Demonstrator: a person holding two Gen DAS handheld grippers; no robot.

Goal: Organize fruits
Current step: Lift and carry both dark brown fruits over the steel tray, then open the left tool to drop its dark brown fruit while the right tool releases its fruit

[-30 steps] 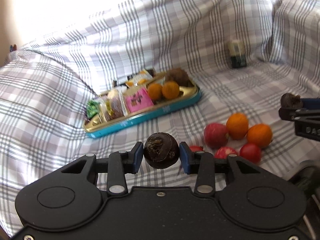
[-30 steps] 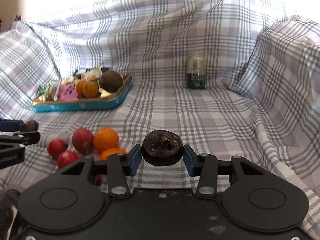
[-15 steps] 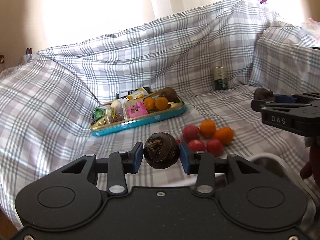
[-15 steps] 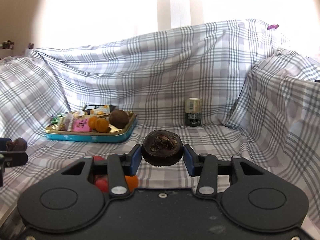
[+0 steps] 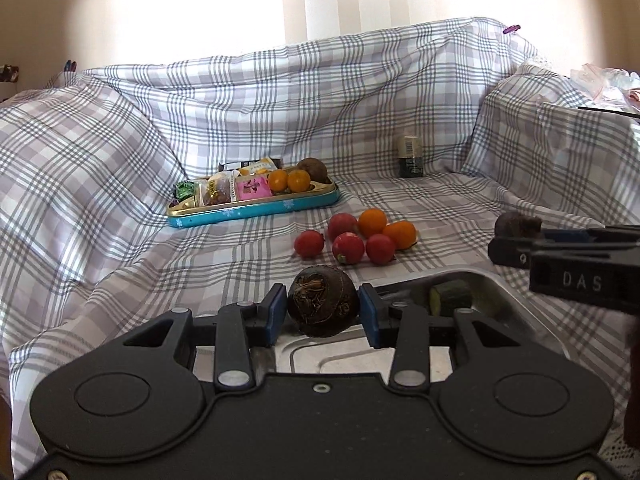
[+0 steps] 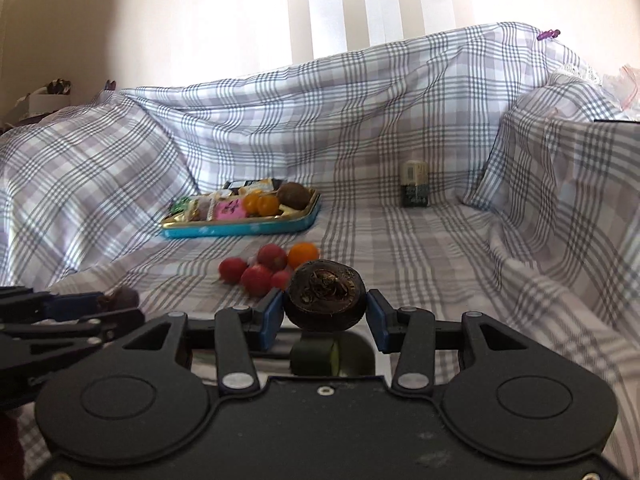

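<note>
My left gripper (image 5: 323,307) is shut on a round dark purple fruit (image 5: 322,300), held over the near edge of a metal tray (image 5: 516,300). My right gripper (image 6: 325,307) is shut on a second, flatter dark fruit (image 6: 325,298); from the left wrist view it shows at the right edge, with its fruit (image 5: 517,225) at the tip. A green cut piece (image 5: 450,298) lies in the metal tray. On the checked cloth beyond sits a cluster of red fruits (image 5: 347,247) and oranges (image 5: 372,222).
A teal tin tray (image 5: 256,210) at the back left holds wrapped snacks, two small oranges (image 5: 289,180) and a brown fruit (image 5: 313,168). A small can (image 5: 411,157) stands at the back right. The cloth rises into a backrest and side cushions around the seat.
Both grippers have pulled back from the fruit cluster, each still holding its dark fruit. The metal tray with the green piece has come into view beneath them.
</note>
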